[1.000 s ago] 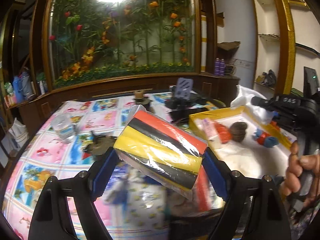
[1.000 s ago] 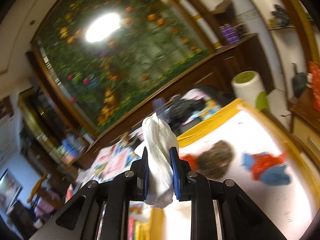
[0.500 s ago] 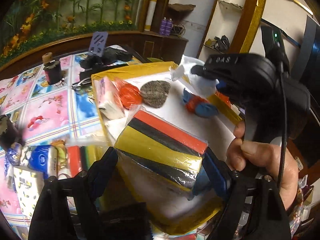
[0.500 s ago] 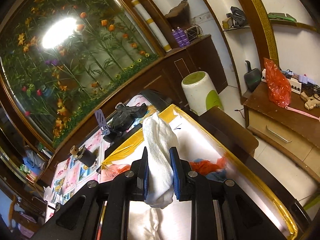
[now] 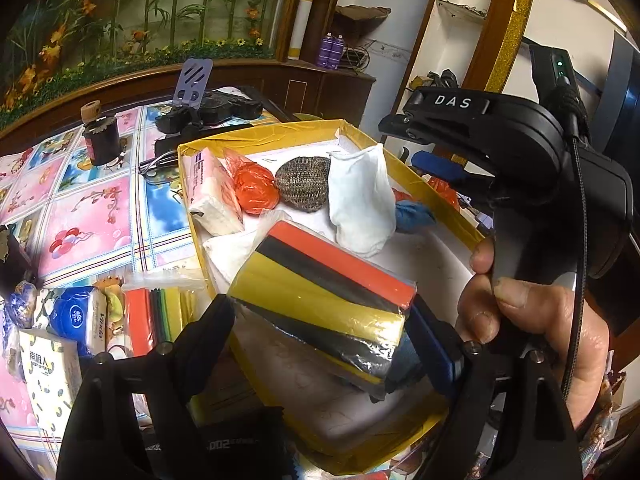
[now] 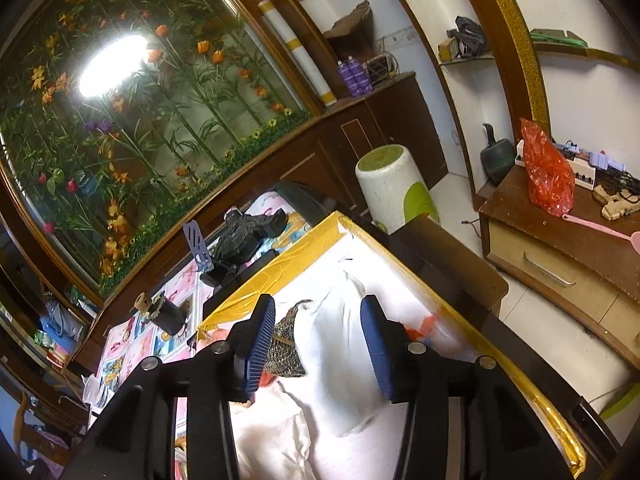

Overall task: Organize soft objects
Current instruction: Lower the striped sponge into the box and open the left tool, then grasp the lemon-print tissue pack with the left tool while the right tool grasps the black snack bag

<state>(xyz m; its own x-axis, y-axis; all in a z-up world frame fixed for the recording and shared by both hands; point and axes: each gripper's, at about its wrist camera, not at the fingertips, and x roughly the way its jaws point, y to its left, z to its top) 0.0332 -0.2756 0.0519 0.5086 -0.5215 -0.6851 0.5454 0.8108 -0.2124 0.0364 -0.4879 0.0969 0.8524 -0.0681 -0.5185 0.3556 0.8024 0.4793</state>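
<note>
Jaws: left gripper [image 5: 324, 316] is spread wide and clamped on a wrapped sponge pack [image 5: 324, 296], pads pressing both short ends. Right gripper [image 6: 318, 344] has just been opening; pads now stand clear of the white cloth [image 6: 344, 364], which sits between them but unpinched.

Surface: table with a cartoon-print cover [image 5: 92, 216], mostly pink and blue panels. Room: wood-framed glass wall with fake flowers [image 6: 132, 120] behind the table, white stool with green top [image 6: 390, 196] on the floor past the tray's far corner.

Sponge pack: long axis runs across the left jaws, roughly level, striped yellow/black/orange face up, held above the tray's near end.

Tray [image 5: 260, 136], yellow-rimmed, white-lined, holds: white cloth standing upright at centre, knitted grey-brown pad [image 5: 304, 184] touching the cloth's left side, orange bundle [image 5: 254, 188] left of that, tissue pack [image 5: 214, 192] along the left rim, blue and red cloth [image 5: 414, 212] right of the white cloth.

Left of tray, on the table: second sponge pack [image 5: 154, 316], blue tissue pack [image 5: 76, 316], white tissue box [image 5: 48, 376].
</note>
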